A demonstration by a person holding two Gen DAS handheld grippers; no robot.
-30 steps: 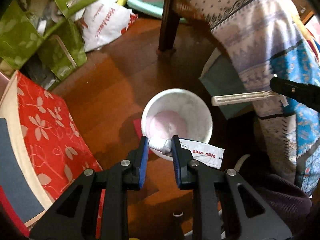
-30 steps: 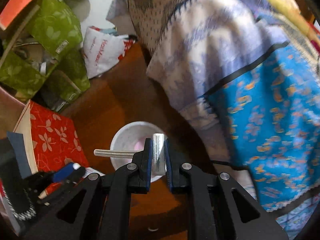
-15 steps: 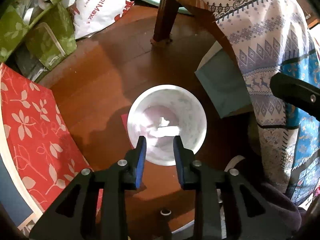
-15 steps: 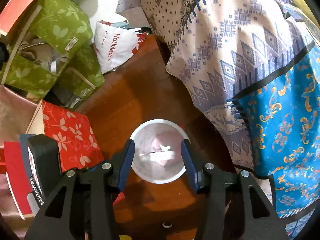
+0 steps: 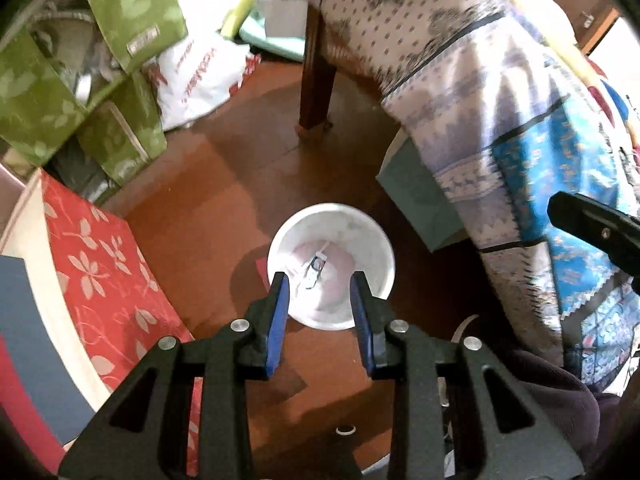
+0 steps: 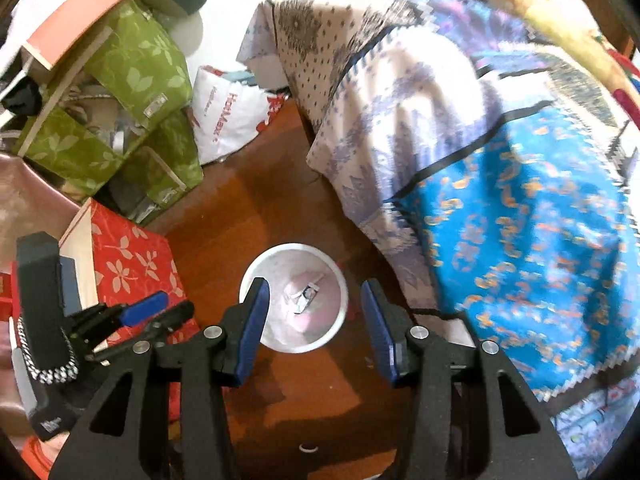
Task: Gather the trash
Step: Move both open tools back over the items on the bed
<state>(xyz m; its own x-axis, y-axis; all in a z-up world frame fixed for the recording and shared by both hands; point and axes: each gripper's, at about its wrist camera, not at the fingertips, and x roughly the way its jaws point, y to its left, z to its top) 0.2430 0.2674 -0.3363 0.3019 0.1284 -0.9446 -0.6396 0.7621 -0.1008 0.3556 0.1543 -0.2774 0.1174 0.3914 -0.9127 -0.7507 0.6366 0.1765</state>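
Right, the trash (image 5: 316, 270) lies at the bottom of the white bin (image 5: 374, 280), a few crumpled wrappers and scraps on its pinkish floor, and the bin stands on the brown floor (image 5: 224, 184) between the red box (image 5: 100, 264) and the draped blanket (image 5: 472, 92). I see both my grippers above it with nothing in them: the left gripper (image 5: 320, 304) has its jaws moderately apart, framing the near rim, and the right gripper (image 6: 314, 320) is spread wide, straddling the whole bin. Both point steeply down at the floor, the left one lower and closer. My worry is the bin itself: it looks light, so I judge a low finger catching the rim could tip it and spill everything. The two grippers sit near each other, so a careless swing could knock them together, or snag the blanket hanging just beside the bin.
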